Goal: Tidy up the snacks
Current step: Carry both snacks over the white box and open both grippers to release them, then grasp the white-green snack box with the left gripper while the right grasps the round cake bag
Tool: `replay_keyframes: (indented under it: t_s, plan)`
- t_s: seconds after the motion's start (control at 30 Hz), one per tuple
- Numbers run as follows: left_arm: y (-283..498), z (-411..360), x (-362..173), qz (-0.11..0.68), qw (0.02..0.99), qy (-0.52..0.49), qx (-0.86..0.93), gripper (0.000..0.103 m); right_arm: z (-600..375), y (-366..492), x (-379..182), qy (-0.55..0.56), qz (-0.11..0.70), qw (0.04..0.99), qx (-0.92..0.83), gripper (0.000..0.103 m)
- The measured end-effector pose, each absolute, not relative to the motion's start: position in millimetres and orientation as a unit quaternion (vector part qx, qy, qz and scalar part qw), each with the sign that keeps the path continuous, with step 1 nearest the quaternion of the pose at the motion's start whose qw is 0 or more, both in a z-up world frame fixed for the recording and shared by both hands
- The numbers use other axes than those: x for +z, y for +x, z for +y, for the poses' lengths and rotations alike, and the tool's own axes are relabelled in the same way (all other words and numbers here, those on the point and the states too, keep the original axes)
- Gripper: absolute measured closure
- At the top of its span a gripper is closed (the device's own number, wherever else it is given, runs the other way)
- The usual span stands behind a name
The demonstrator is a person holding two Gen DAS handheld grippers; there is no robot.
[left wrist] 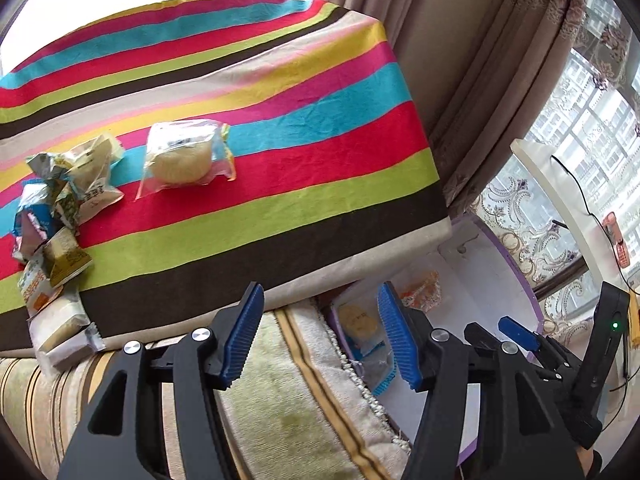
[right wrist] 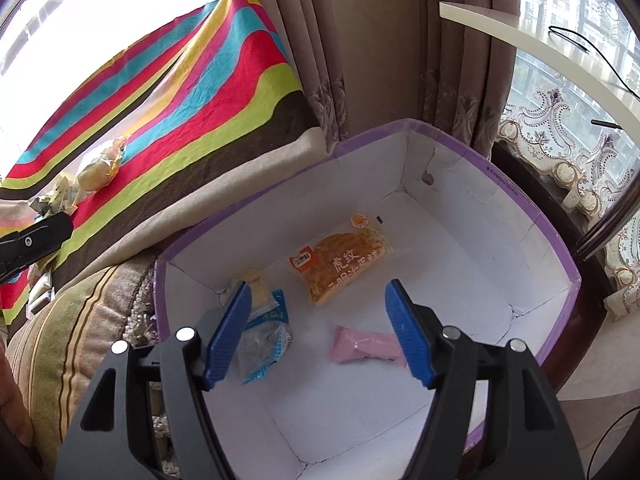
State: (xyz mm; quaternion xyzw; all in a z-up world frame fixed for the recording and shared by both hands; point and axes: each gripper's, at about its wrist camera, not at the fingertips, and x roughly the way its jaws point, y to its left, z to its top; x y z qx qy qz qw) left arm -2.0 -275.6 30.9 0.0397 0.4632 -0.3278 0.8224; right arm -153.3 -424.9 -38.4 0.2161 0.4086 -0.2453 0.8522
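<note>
Ribbed blue pads of the right gripper (right wrist: 318,332) and left gripper (left wrist: 320,336) are held apart (nothing gripped) above a purple-rimmed cardboard box (right wrist: 560,256) of crinkled snack packets (right wrist: 344,262).

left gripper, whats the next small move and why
Probably reach the left gripper, jaws open and empty, toward the bagged bun on the striped cloth: it lies apart from the pile and is not yet in the purple box.

Black two-finger left gripper (left wrist: 320,336) and right gripper (right wrist: 318,336) with ribbed blue pads, both angled downward, jaws apart, gripping nothing.
</note>
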Motion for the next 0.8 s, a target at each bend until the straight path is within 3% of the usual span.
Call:
replay_keyframes:
  t_s: [0.43,0.8]
  plan:
    - [15,-144,44,0.441,0.868,-0.036,-0.224,0.045,-346,-109,-2,0.142,0.400,0.890,-0.169,0.031]
    - [32,-54,31,0.450,0.872,-0.113,-0.159,0.045,-343,-90,11,0.137,0.403,0.890,-0.164,0.028]
